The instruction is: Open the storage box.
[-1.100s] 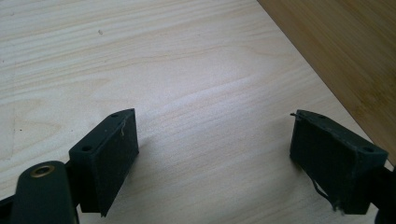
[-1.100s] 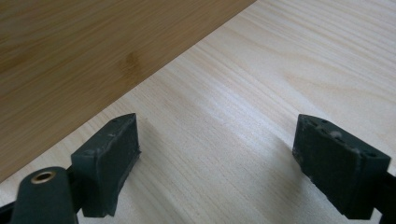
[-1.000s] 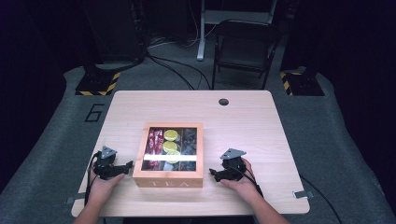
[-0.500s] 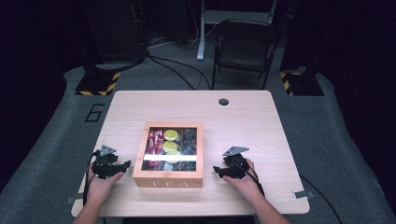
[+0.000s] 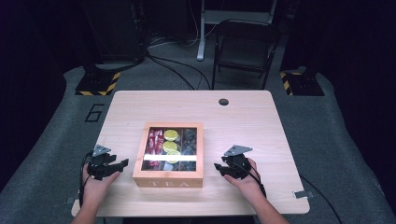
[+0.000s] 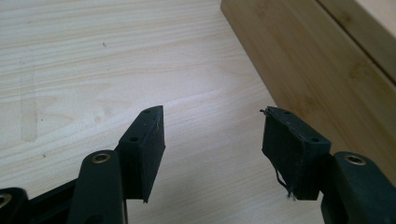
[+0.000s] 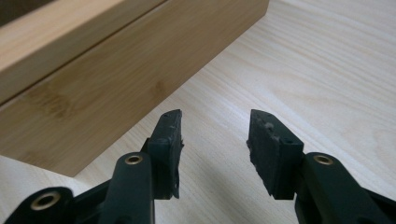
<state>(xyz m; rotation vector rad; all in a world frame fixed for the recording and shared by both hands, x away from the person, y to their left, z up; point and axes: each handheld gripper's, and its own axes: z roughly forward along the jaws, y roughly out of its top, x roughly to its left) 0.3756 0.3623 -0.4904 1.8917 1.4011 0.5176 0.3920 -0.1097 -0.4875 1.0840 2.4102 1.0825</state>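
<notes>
Tea box (image 5: 168, 156) sits mid-bench (image 5: 243, 121); left gripper (image 5: 122, 164) just left of it, right gripper (image 5: 217, 166) just right, both jaws narrowing, released, nothing between them, apart from the box.

Smooth matt wooden tea box (image 5: 168, 177) on pale grainy wooden table (image 5: 252, 121)

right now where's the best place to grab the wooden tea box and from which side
Probably by its two short side walls, one gripper from each side. The tea box is wide and flat with a glass lid, too broad for one pair of jaws. The left gripper and right gripper already flank it, their jaws just closing on nothing, so pressing inward against the plain wood sides seems surest.
</notes>
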